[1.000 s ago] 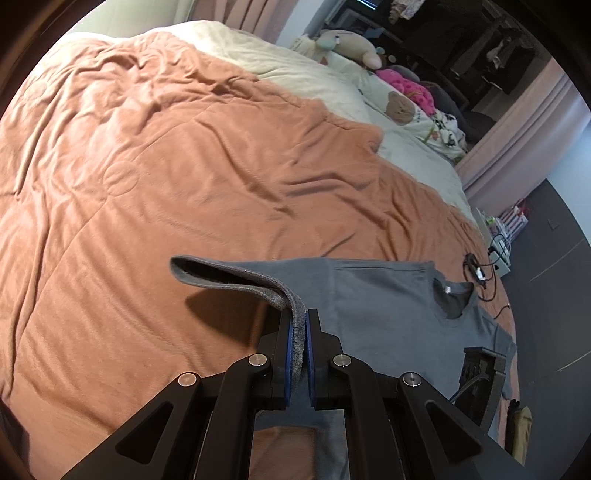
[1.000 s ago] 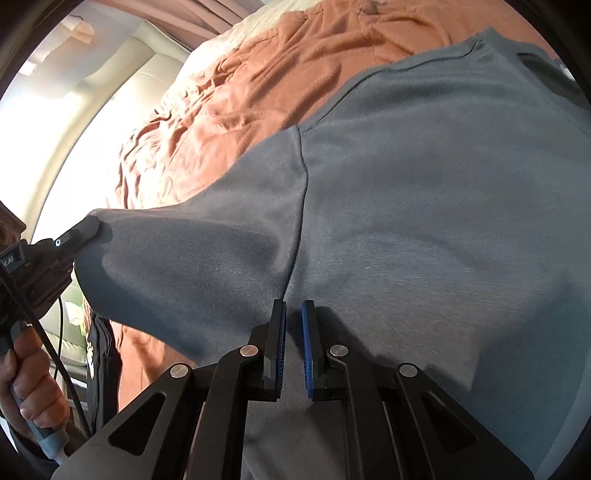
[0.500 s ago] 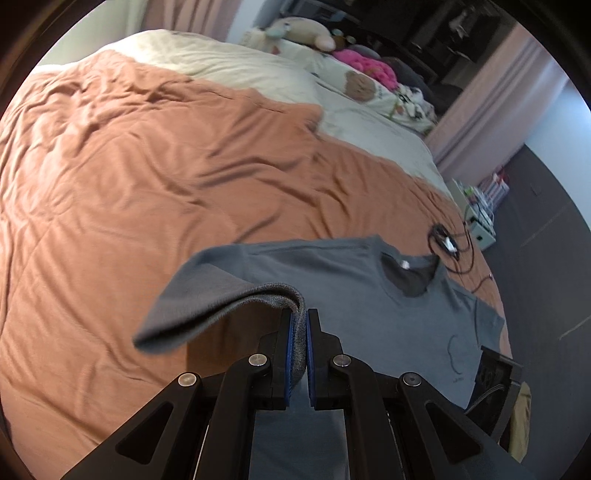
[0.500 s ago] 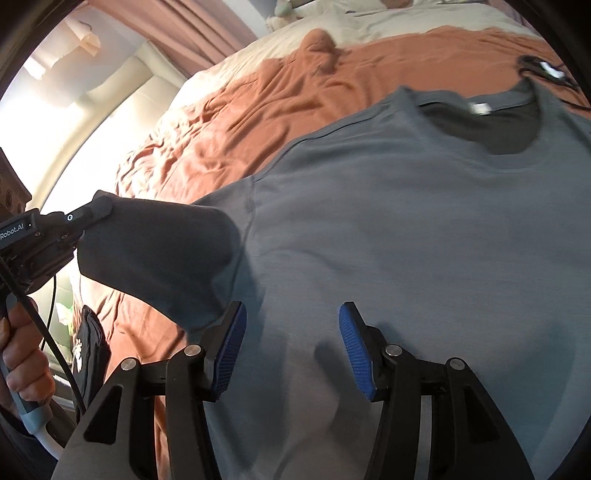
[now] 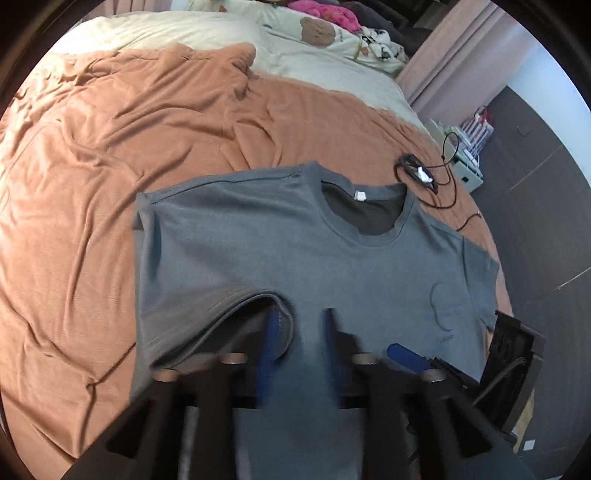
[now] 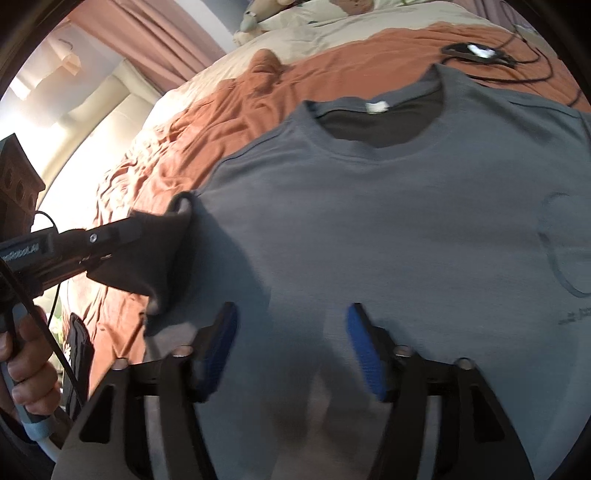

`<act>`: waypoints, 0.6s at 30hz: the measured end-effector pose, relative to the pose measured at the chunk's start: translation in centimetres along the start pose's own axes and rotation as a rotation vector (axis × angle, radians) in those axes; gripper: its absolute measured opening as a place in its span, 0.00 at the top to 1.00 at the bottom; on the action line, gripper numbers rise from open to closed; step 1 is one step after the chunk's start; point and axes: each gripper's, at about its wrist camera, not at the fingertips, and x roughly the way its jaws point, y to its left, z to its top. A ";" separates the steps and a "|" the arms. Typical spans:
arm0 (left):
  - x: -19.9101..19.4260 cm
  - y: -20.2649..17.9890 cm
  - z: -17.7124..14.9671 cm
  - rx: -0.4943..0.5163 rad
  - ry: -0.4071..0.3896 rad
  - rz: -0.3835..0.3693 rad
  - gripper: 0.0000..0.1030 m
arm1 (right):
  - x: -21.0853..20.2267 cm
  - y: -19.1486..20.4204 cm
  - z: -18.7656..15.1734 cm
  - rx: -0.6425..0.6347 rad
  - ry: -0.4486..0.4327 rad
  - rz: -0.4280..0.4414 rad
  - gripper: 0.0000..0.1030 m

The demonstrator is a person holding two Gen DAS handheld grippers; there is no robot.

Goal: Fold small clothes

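Observation:
A grey T-shirt (image 5: 295,243) lies front up on the orange bedspread (image 5: 92,166), collar toward the pillows. Its left sleeve (image 5: 221,314) is folded over onto the chest. My left gripper (image 5: 301,332) is open just above the shirt, the sleeve hem draped over its left finger. In the right wrist view the left gripper (image 6: 110,240) reaches in from the left with the sleeve (image 6: 162,258) hanging over it. My right gripper (image 6: 291,332) is open and empty above the shirt's (image 6: 388,221) chest. It also shows in the left wrist view (image 5: 410,360), low at right.
A black cable with a small device (image 5: 421,173) lies on the bedspread just past the collar. Pillows and soft toys (image 5: 317,29) are at the head of the bed. A pink curtain (image 5: 443,55) and dark floor (image 5: 546,184) are to the right.
My left gripper carried the sleeve over onto the chest and opened, letting it go. My right gripper opened half a second ago and has stayed open, drawing back from the shirt.

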 end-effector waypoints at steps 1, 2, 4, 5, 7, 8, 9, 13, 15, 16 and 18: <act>-0.5 0.2 0.0 -0.006 -0.023 0.003 0.49 | -0.2 -0.1 0.0 0.006 -0.004 0.006 0.29; -1.2 0.5 0.0 -0.010 -0.045 0.004 0.46 | -0.1 -0.1 -0.1 0.006 -0.003 0.012 0.29; -2.1 1.2 0.1 -0.022 -0.065 0.006 0.43 | 0.0 0.1 0.0 0.000 0.004 0.018 0.29; -2.5 1.7 0.2 -0.032 -0.070 0.018 0.43 | 0.1 0.5 0.1 -0.003 0.004 0.019 0.29; -3.1 2.8 0.2 -0.049 -0.080 0.052 0.43 | 0.3 0.7 0.2 -0.010 0.005 0.022 0.29; -3.3 3.3 0.1 -0.057 -0.084 0.064 0.43 | 0.5 0.8 0.3 -0.014 0.006 0.024 0.29; -3.4 3.9 0.1 -0.064 -0.084 0.077 0.43 | 0.8 1.3 0.3 -0.028 0.008 0.025 0.29; -3.2 6.6 -0.6 -0.088 -0.055 0.121 0.43 | 2.6 3.0 0.9 -0.106 0.026 0.008 0.29; -2.8 7.7 -1.3 -0.095 -0.042 0.136 0.43 | 3.4 3.8 1.0 -0.141 0.034 -0.008 0.29; -2.7 8.1 -1.7 -0.097 -0.038 0.137 0.44 | 3.9 4.2 1.1 -0.158 0.041 -0.019 0.29; -2.2 9.0 -2.5 -0.104 -0.022 0.138 0.47 | 4.8 4.7 1.2 -0.174 0.052 -0.032 0.29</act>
